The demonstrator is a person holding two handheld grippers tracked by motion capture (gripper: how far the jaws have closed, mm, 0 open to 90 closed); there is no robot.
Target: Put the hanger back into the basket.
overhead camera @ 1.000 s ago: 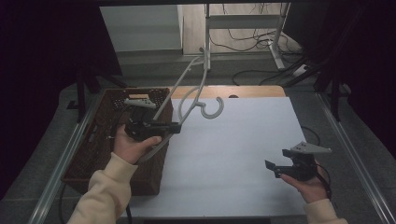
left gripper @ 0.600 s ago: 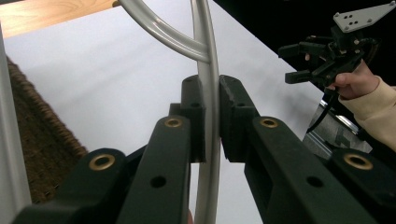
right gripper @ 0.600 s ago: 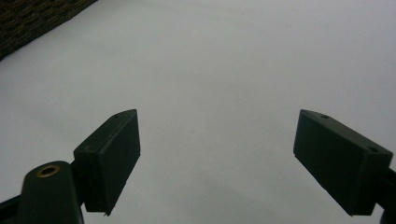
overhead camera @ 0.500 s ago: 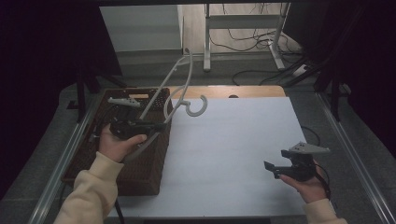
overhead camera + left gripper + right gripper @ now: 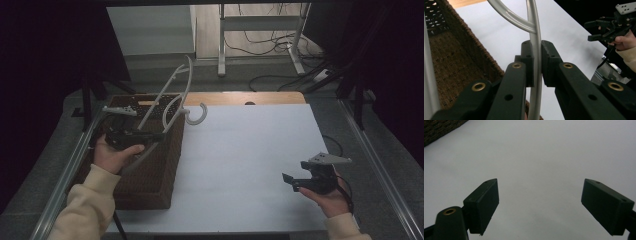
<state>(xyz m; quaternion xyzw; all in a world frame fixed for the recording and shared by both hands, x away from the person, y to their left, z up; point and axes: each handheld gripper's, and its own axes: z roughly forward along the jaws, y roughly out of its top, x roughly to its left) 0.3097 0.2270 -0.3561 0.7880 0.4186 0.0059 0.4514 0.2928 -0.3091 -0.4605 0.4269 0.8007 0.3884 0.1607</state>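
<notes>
Left gripper view: hanger [image 5: 535, 50] between tongs [image 5: 537, 63] (clamped)

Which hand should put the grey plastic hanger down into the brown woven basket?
Left. The left gripper is shut on the grey plastic clothes hanger, right above the brown woven basket. The right gripper is open over the white table, far from the basket.

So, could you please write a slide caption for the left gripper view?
Left gripper clamped on a grey hanger beside the wicker basket.
</notes>
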